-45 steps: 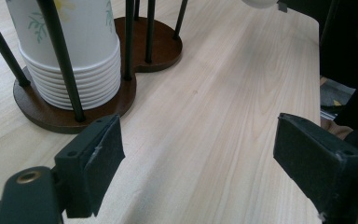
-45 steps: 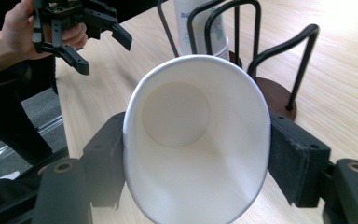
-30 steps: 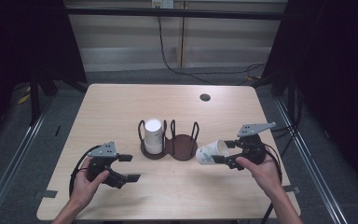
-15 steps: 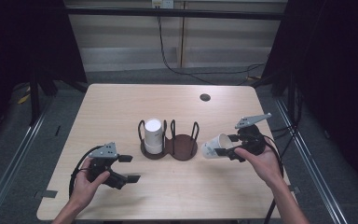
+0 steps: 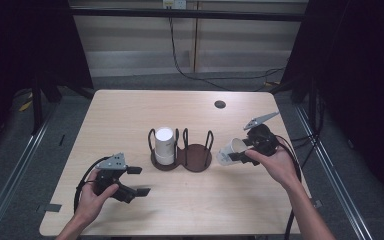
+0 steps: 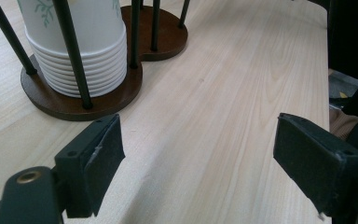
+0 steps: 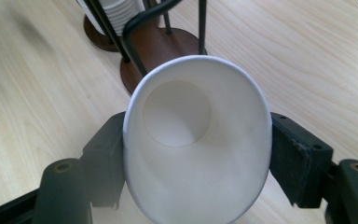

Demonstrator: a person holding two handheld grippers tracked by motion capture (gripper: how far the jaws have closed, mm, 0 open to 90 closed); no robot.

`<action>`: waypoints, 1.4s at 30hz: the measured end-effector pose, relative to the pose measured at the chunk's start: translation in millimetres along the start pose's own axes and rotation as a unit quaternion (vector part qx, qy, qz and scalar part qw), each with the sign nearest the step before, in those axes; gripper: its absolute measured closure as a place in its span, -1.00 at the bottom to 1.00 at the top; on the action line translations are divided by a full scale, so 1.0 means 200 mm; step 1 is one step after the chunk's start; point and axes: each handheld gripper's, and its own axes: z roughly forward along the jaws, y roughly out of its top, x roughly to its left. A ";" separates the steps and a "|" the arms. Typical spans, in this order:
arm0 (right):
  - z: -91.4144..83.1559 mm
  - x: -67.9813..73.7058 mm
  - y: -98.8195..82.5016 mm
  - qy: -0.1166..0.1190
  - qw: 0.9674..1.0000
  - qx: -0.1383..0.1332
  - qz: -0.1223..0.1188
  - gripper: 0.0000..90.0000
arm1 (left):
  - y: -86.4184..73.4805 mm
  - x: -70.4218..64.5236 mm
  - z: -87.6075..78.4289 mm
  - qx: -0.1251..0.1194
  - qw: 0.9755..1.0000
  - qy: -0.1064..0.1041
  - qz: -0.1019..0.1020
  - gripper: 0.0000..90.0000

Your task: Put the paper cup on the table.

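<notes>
A dark brown two-slot cup holder (image 5: 196, 159) with black wire posts stands mid-table. Its left slot holds a stack of white paper cups (image 5: 164, 145), seen close up as stacked rims (image 6: 86, 65). The right slot (image 7: 161, 42) is bare. My right gripper (image 5: 236, 152) is shut on a single white paper cup (image 5: 227, 151), tilted on its side with its mouth facing the holder; its squeezed oval rim (image 7: 196, 135) sits between the jaws. My left gripper (image 5: 137, 181) rests near the table's front left, open, its pads (image 6: 98, 158) wide apart over bare wood.
A small dark round disc (image 5: 220, 104) lies near the table's far right. The wooden table (image 5: 115, 120) is bordered by metal rails and dark floor. Cables trail from both grippers off the table edges.
The right gripper has lifted and shifted slightly right with the cup, tilting it more. The left gripper has stayed in place.
</notes>
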 end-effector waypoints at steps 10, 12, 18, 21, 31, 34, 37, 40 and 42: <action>0.05 -0.04 0.03 -0.018 0.999 0.037 0.006 -0.39 | 0.00 0.00 0.00 0.005 1.000 0.005 0.004 -0.64; 0.07 -0.05 0.03 -0.020 0.999 0.045 0.008 -0.39 | 0.00 0.00 0.00 0.005 1.000 0.002 0.005 -0.64; 0.10 -0.08 0.02 -0.034 0.997 0.069 0.012 -0.40 | 0.00 -0.01 0.00 0.004 1.000 0.001 0.007 -0.64; 0.12 -0.10 0.02 -0.042 0.996 0.078 0.015 -0.41 | 0.00 0.00 0.00 0.007 1.000 0.002 0.007 -0.64; 0.17 -0.12 0.05 -0.061 0.992 0.110 0.010 -0.46 | 0.00 0.00 -0.01 0.004 1.000 0.001 0.004 -0.64; 0.20 -0.12 0.05 -0.059 0.991 0.120 0.011 -0.46 | 0.00 0.01 -0.02 0.003 1.000 0.003 0.003 -0.64; 0.23 -0.12 0.05 -0.064 0.990 0.126 0.017 -0.48 | -0.01 0.01 -0.02 0.003 1.000 0.004 0.003 -0.64; 0.25 -0.13 0.06 -0.065 0.991 0.117 0.023 -0.49 | -0.01 0.01 -0.02 0.003 1.000 0.004 0.001 -0.64; 0.25 -0.13 0.06 -0.067 0.991 0.109 0.028 -0.51 | -0.01 0.01 -0.02 0.005 1.000 0.001 0.004 -0.64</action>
